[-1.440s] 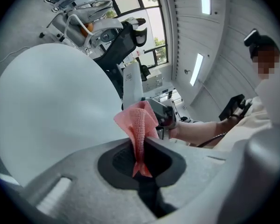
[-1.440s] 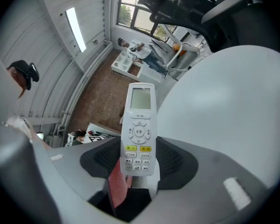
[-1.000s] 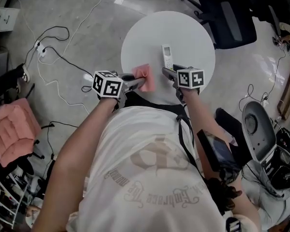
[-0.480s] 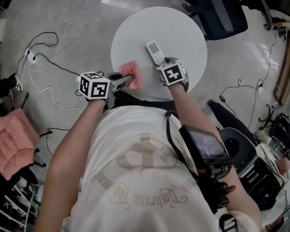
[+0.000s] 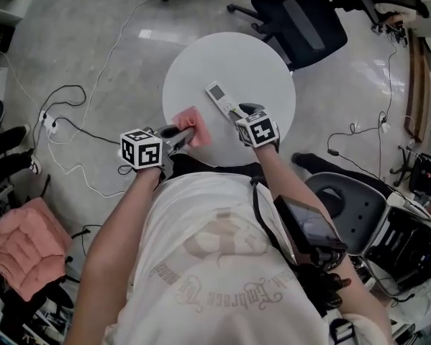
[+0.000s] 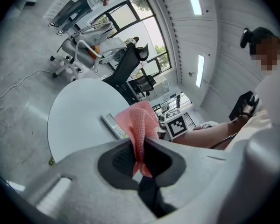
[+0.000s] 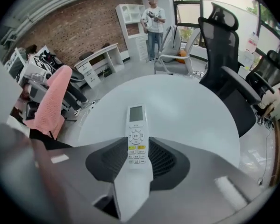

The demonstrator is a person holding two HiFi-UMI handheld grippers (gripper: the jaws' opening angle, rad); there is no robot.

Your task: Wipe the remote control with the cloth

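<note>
Remote [image 7: 136, 139] sits between the right gripper [image 7: 138, 161] jaws, which have just been closing and now clamp its sides. Its screen end projects ahead over the round white desk [image 5: 262, 70]. The left gripper [image 6: 140, 155] jaws pinch the pink cloth [image 6: 140, 122], near the remote. Black chair [image 5: 301, 16] beyond the desk; cables [image 5: 78, 95] on the grey floor [image 5: 114, 20].

Round white table [image 5: 201, 63]; black office chair [image 5: 301, 20] just beyond its far edge; loose cables [image 5: 65, 88] on grey floor [image 5: 93, 20] at left; pink cushion [image 5: 17, 246] lower left; brick wall [image 7: 79, 27], white shelf unit [image 7: 132, 13] in background
</note>
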